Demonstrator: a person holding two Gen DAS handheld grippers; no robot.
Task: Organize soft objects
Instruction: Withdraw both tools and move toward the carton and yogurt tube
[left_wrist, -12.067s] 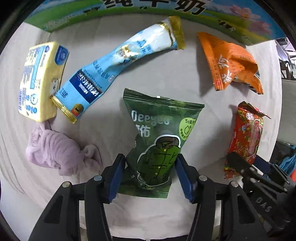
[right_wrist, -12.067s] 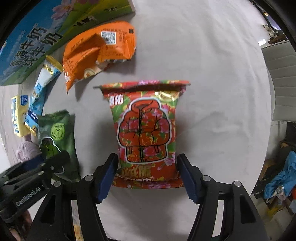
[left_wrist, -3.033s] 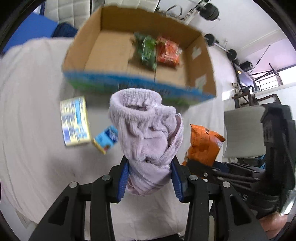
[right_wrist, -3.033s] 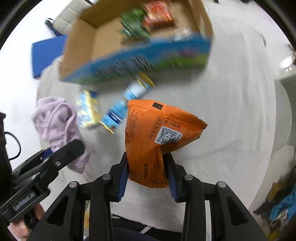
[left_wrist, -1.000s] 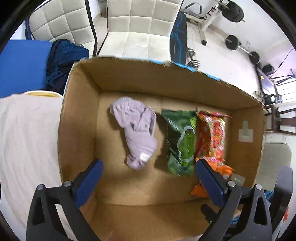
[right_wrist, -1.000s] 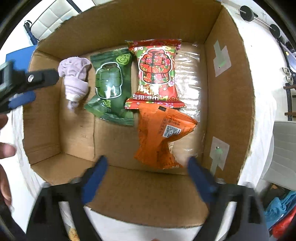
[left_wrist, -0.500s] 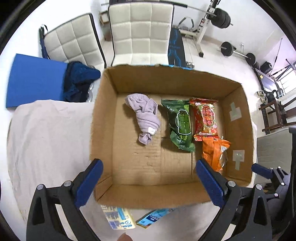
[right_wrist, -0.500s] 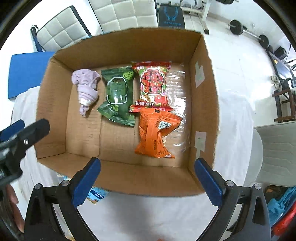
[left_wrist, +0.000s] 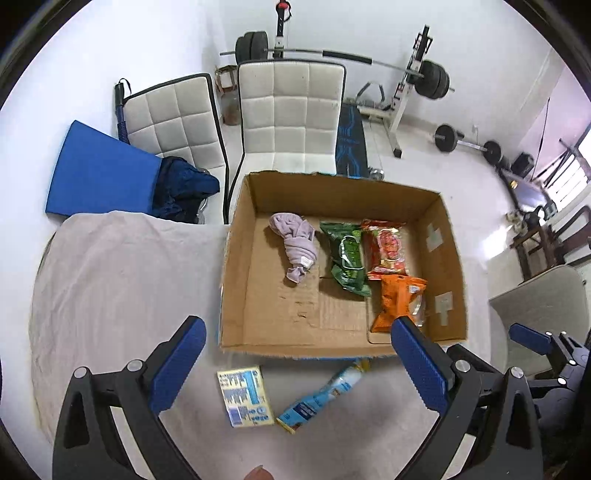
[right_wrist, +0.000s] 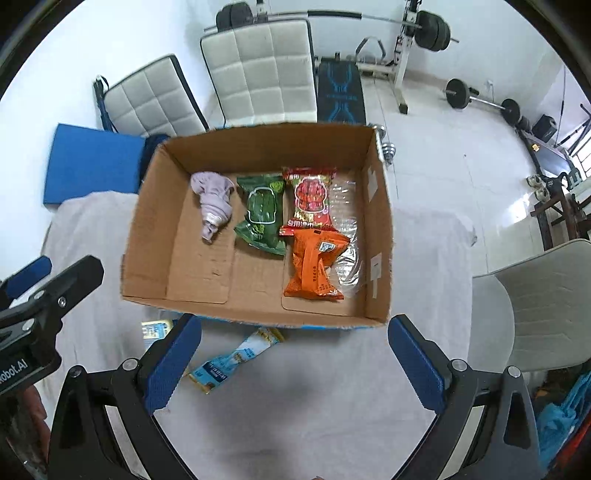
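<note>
Box (left_wrist: 236, 295) sits on the cloth-covered surface (left_wrist: 110, 280), open top, seen from above in both wrist views. Your left gripper (left_wrist: 295, 365) hangs above the near edge of the box with its fingers (left_wrist: 177, 365) spread wide, nothing between them. Your right gripper (right_wrist: 291, 363) is the same: fingers (right_wrist: 415, 365) wide apart, empty, above the near wall of the box.

Inside the box, far half: sock (left_wrist: 297, 247), lilac and bunched, lies furthest left of the four items. Green pack (left_wrist: 345, 258) lies just right of it, apart from the sock. Red pack (left_wrist: 386, 251) lies right of the green one, edges touching or overlapping. Orange pack (left_wrist: 399, 299) lies nearer than the red pack, its far end touching the red pack's near end. Clear film (right_wrist: 343, 236) lies under or beside the red and orange packs against the right wall. Left and near-left floor of the box is bare cardboard.

Outside the box, on the surface near its near wall: yellow pack (left_wrist: 245, 397) lies flat, and blue sachet (left_wrist: 323, 398) lies just right of it, angled, its far end close to the box wall. In the right wrist view your left gripper partly hides the yellow pack.

Two white chairs (left_wrist: 288, 110) stand past the box.
</note>
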